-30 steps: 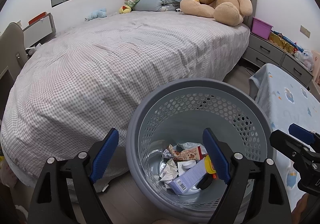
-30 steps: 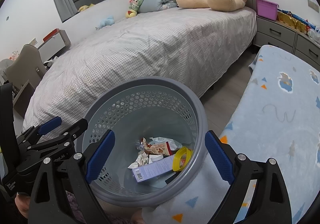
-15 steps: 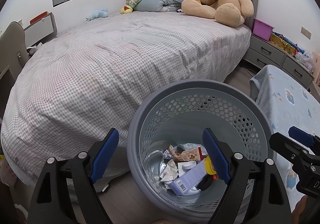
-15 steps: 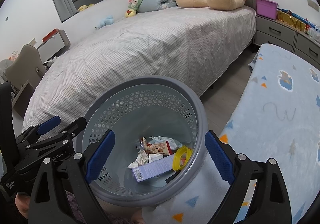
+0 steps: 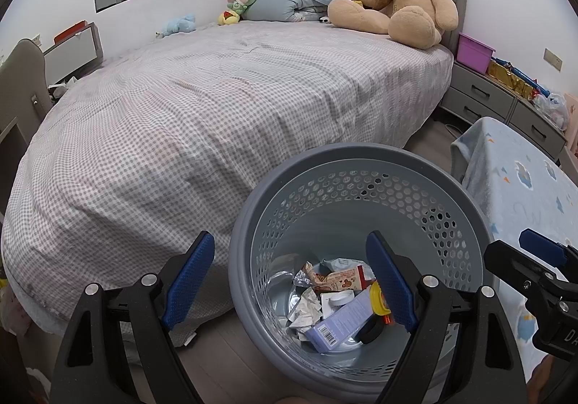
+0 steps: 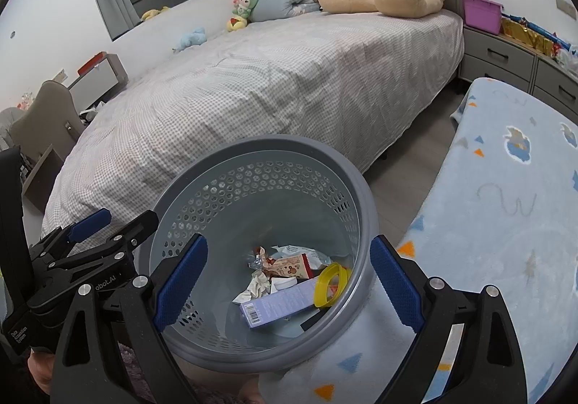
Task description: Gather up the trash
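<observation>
Blue-padded left tongs point(image 5: 290, 281) and right tongs point(image 6: 289, 281) gape wide, empty, above grey basket point(image 6: 365, 194).

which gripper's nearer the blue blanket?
Right. The right gripper hangs over the basket edge touching the blanket; the left gripper is on the basket's bed side.

Black gripper point(image 5: 289, 277) frames, blue textured pads point(image 5: 189, 276), silver screws
</observation>
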`<state>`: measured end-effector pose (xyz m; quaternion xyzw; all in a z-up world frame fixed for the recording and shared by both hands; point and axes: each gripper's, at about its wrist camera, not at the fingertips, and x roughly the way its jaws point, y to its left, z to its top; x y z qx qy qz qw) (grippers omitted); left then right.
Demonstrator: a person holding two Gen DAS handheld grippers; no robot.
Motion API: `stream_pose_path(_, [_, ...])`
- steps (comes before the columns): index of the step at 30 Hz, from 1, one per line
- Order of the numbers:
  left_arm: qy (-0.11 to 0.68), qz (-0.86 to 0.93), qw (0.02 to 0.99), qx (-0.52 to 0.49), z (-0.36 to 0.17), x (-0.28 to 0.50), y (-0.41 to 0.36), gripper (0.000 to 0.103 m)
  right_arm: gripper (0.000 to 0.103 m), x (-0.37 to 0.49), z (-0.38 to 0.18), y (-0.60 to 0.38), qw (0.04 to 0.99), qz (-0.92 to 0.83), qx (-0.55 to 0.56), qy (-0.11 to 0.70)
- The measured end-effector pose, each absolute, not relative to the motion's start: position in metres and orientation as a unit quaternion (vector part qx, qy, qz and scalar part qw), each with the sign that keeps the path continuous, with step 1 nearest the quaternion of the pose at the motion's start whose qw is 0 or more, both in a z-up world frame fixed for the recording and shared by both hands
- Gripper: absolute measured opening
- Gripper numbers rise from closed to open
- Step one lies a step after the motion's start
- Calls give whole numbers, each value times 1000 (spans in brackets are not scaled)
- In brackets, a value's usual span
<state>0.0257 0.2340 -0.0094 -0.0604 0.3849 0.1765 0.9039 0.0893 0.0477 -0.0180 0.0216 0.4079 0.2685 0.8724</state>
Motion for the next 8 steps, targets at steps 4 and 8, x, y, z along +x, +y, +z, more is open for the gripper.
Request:
stream_pose_path(4, [385,178,904,-61,-10,26,234,82,90,89,-20,49,872,268,22,408])
stream_pose_path(8, [385,178,904,-61,-10,26,235,82,90,88,-20,49,872,268,22,408])
